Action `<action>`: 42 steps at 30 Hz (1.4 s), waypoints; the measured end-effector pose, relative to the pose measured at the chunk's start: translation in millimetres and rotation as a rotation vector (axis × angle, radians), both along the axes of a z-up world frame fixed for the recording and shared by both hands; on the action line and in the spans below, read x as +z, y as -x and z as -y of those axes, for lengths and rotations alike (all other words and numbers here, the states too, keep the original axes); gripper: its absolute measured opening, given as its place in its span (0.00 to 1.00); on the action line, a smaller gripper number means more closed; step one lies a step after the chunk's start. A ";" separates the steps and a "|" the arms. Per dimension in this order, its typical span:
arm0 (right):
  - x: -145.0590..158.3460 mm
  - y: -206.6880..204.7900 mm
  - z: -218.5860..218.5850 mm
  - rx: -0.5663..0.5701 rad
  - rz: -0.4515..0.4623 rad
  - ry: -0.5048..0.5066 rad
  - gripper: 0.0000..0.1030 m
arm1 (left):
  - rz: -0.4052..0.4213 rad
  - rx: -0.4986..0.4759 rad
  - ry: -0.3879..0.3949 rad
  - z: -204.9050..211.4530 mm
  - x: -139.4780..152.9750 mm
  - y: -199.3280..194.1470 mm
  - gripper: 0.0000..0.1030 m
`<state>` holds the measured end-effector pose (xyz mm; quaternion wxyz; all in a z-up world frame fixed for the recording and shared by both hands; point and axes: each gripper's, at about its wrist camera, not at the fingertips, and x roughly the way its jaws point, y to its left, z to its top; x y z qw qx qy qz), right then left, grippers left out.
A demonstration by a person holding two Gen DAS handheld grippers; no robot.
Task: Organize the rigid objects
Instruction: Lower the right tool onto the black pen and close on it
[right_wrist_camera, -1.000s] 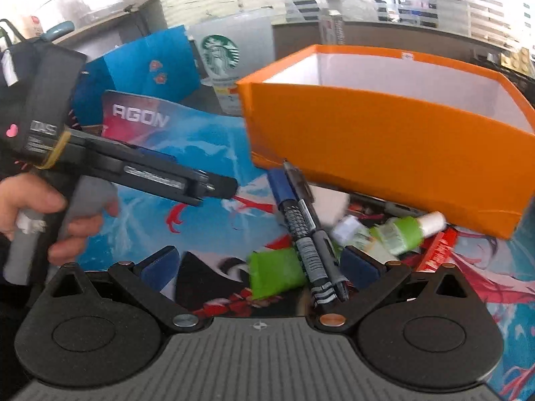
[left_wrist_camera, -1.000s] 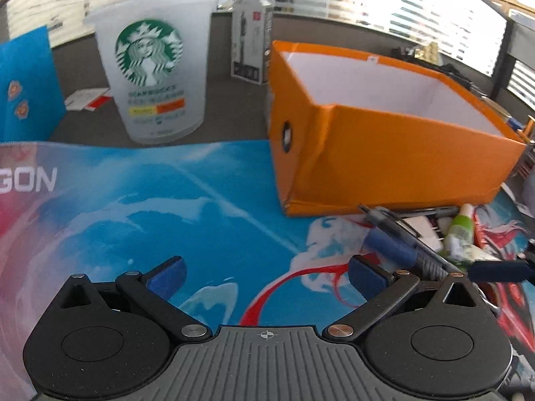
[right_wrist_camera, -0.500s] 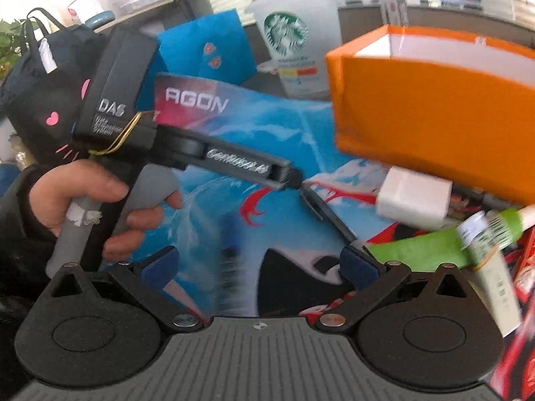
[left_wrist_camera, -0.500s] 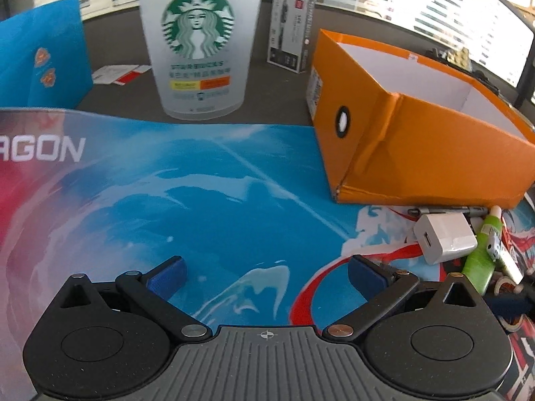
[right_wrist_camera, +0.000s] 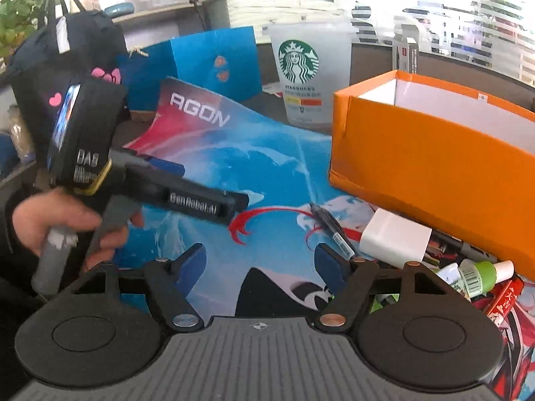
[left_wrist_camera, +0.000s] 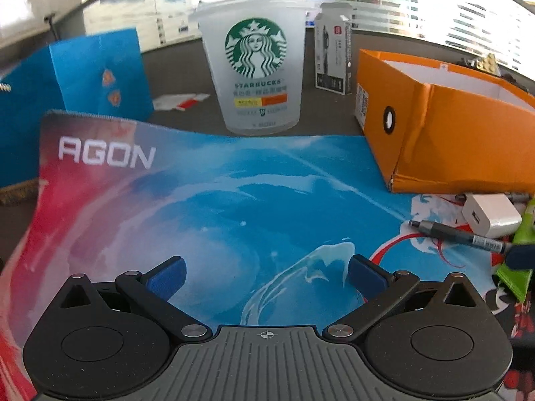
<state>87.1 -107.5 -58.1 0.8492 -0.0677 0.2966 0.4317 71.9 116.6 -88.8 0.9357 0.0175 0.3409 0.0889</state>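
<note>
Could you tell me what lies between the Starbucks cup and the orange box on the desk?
A small upright carton stands behind that gap; between the cup and the box themselves is only bare dark desk, seen best from the left wrist.

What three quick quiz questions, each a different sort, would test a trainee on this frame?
1. True or false: the orange box already holds the white charger.
2. Which stands just left of the orange box in the left wrist view? A) frosted Starbucks cup B) green tube C) dark pen
3. Fill in: the pen lies on the ____ mat, by its printed name.

Key: 1 false, the charger lies on the mat outside it; 2 A; 3 AGON.
</note>
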 end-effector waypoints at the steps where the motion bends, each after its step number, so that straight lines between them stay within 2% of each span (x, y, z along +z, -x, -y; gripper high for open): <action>1: 0.3 -0.7 0.9 -0.006 0.003 0.000 0.69 | 0.015 -0.015 -0.010 1.4 0.8 1.7 1.00; 6: 1.8 -0.8 6.8 -0.029 0.010 -0.005 0.70 | 0.095 -0.078 -0.049 11.0 3.5 12.6 1.00; 8: 2.9 0.0 5.5 -0.028 0.023 0.002 0.73 | 0.121 -0.109 -0.108 19.9 3.9 15.8 1.00; 10: 4.2 -0.3 5.5 -0.029 0.029 0.007 0.77 | 0.160 -0.142 -0.203 32.2 3.0 19.9 1.00; 13: 3.9 -3.0 6.8 -0.042 0.031 0.017 0.78 | 0.190 -0.148 -0.315 45.7 1.2 19.4 1.00; 16: 4.0 -5.9 10.7 -0.050 0.013 -0.005 0.77 | 0.117 -0.162 -0.330 48.8 -3.9 1.1 1.00; 20: 4.9 -7.5 13.7 -0.059 0.002 -0.020 0.78 | 0.139 -0.116 -0.329 44.9 -3.3 -28.9 1.00; 23: 5.9 -8.4 13.9 -0.070 0.005 -0.014 0.78 | 0.146 -0.084 -0.295 35.3 -1.6 -54.5 1.00; 26: 7.1 -10.9 13.1 -0.094 0.027 0.003 0.78 | 0.135 -0.027 -0.230 18.9 8.7 -59.7 1.00; 28: 7.0 -12.5 12.0 -0.104 0.044 0.025 0.77 | 0.135 -0.004 -0.122 5.8 21.3 -47.7 1.00; 30: 5.6 -15.0 10.2 -0.097 0.045 0.035 0.73 | 0.097 0.006 0.022 -5.8 31.5 -32.0 1.00; 33: 1.2 -21.1 5.4 -0.085 0.030 0.053 0.54 | 0.050 0.012 0.265 -20.0 36.4 -3.4 1.00; 34: -0.2 -23.4 4.2 -0.084 0.030 0.058 0.48 | 0.039 0.024 0.326 -23.8 36.0 5.0 1.00; 35: -1.2 -25.2 3.8 -0.093 0.032 0.062 0.47 | 0.031 0.038 0.367 -25.5 34.5 12.6 1.00; 36: -2.4 -28.0 3.5 -0.097 0.023 0.069 0.46 | 0.016 0.047 0.373 -23.3 33.0 18.3 1.00; 39: -7.8 -34.5 4.3 -0.096 -0.012 0.074 0.44 | -0.041 0.006 0.304 -8.2 29.4 18.9 1.00; 42: -13.1 -33.0 5.6 -0.101 -0.009 0.094 0.42 | -0.083 -0.010 0.313 2.9 24.1 13.9 1.00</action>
